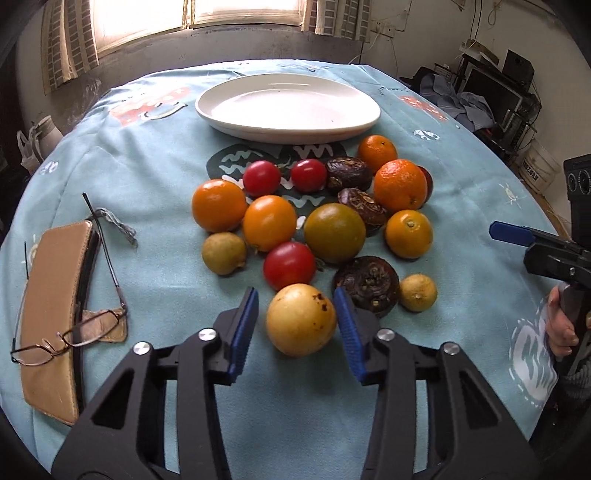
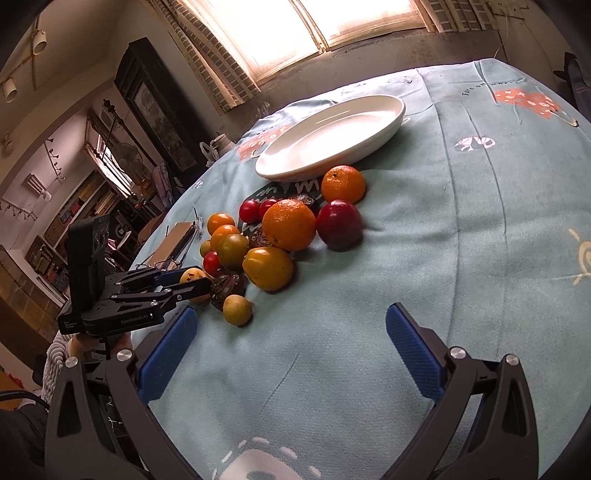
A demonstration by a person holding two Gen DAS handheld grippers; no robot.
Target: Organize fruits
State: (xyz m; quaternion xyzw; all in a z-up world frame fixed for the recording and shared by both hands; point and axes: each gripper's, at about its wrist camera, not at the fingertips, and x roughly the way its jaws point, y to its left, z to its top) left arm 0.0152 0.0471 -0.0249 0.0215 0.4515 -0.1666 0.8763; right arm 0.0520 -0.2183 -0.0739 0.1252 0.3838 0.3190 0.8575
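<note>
Fruit sits in a loose heap on the near side of the white oval plate [image 1: 288,107], which holds nothing yet. Farthest from the plate lies a pale yellow fruit [image 1: 301,319], round and smooth with brown specks, and the left gripper [image 1: 295,325] brackets it with its blue pads apart, one pad close to each flank, neither visibly pressing. It looks firm-skinned and light, probably prone to roll, so a squeeze across its widest middle seems the safest hold. A dark wrinkled fruit [image 1: 367,284] lies just beside it, close to one pad. The right gripper [image 2: 291,354] hangs wide open over bare cloth, well away from the plate. The table wears a soft blue patterned tablecloth [image 1: 155,177]; beyond the plate a bright window [image 1: 243,14] lights a cluttered room.
</note>
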